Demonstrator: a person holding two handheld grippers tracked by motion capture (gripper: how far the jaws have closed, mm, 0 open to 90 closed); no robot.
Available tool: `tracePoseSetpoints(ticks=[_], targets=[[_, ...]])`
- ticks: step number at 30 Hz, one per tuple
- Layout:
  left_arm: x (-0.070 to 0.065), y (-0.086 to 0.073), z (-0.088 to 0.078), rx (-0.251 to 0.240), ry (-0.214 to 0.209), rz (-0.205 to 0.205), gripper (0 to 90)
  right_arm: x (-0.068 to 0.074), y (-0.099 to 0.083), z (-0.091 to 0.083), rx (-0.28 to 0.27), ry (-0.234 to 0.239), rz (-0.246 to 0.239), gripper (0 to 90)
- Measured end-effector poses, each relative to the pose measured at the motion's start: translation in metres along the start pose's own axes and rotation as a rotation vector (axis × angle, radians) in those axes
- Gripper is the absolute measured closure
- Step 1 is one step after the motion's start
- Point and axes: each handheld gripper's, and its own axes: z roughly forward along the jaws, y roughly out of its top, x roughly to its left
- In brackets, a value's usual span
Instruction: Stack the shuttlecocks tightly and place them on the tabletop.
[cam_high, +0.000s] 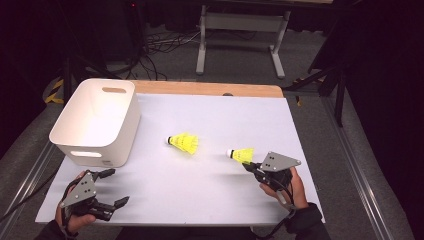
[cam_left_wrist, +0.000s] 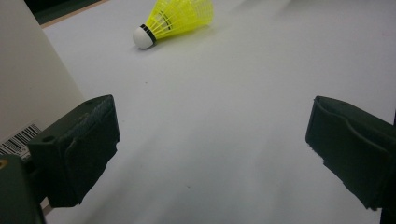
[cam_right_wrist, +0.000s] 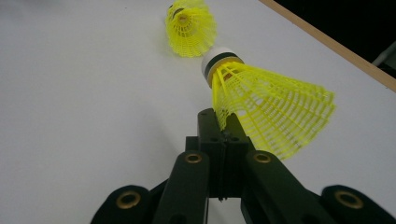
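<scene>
Two yellow plastic shuttlecocks with white corks are on the white table top (cam_high: 210, 115). One shuttlecock (cam_high: 184, 143) (cam_left_wrist: 180, 18) (cam_right_wrist: 191, 28) lies on its side near the middle. My right gripper (cam_high: 248, 165) (cam_right_wrist: 224, 126) is shut on the skirt edge of the other shuttlecock (cam_high: 241, 154) (cam_right_wrist: 271, 107), whose cork points away from the gripper. At the front left, my left gripper (cam_high: 115, 187) (cam_left_wrist: 210, 135) stands open with nothing between its jaws, and points toward the middle shuttlecock.
A white plastic bin (cam_high: 97, 120) (cam_left_wrist: 28, 84) with handle slots stands at the back left, close beside the left gripper. A wooden strip (cam_high: 210, 89) runs along the table's far edge. Cables and a grey stand (cam_high: 240, 30) are on the floor beyond.
</scene>
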Motion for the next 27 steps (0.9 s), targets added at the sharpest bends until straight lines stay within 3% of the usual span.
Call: tracePoseSetpoints(ticks=[27], targets=[[-0.001,-0.003,-0.005,0.000,0.013,-0.010,3.6,-0.006,0.018,0.035,0.014,0.043,-0.026,90.0]])
